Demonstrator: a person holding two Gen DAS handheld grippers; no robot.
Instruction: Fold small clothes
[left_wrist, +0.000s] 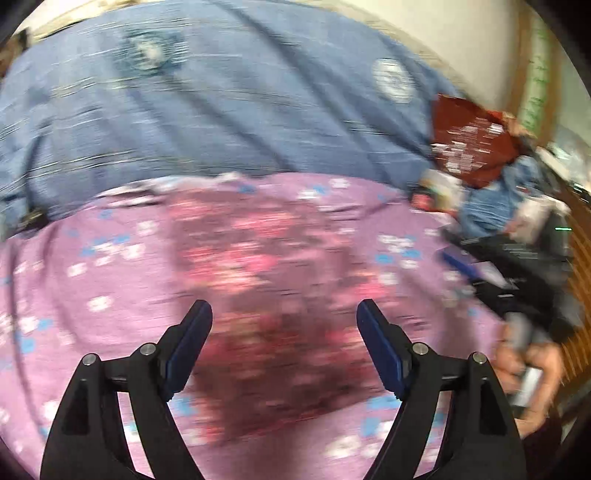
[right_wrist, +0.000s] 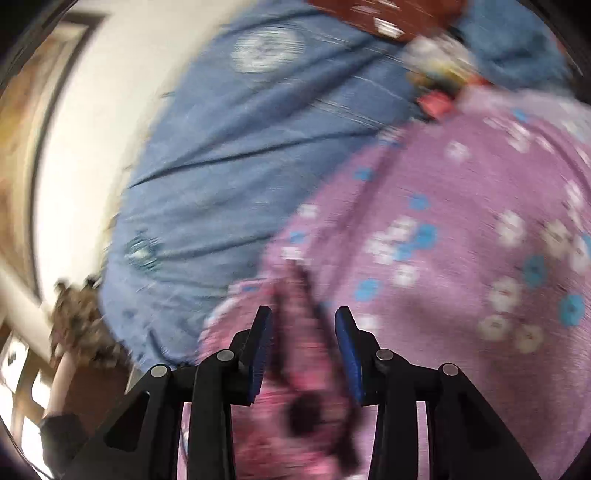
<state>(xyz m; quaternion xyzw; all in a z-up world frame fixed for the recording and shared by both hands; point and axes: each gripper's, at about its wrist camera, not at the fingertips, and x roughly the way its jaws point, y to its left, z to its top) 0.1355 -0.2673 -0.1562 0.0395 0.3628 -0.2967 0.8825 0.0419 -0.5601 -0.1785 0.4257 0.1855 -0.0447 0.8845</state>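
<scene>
Blurred pink garment (right_wrist: 295, 369) lies between the right gripper's (right_wrist: 303, 317) half-open fingers; left gripper (left_wrist: 284, 314) gapes wide, empty, above it

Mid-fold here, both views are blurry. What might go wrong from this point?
The right gripper has the pink garment bunched between part-open fingers, so it may slip out. The left gripper hangs wide open above the garment, so one side goes unheld and the fold may skew. Heavy blur hides the edges against the purple sheet.

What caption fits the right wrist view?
Right gripper straddles a bunched pink floral garment on the lilac flowered sheet.
</scene>
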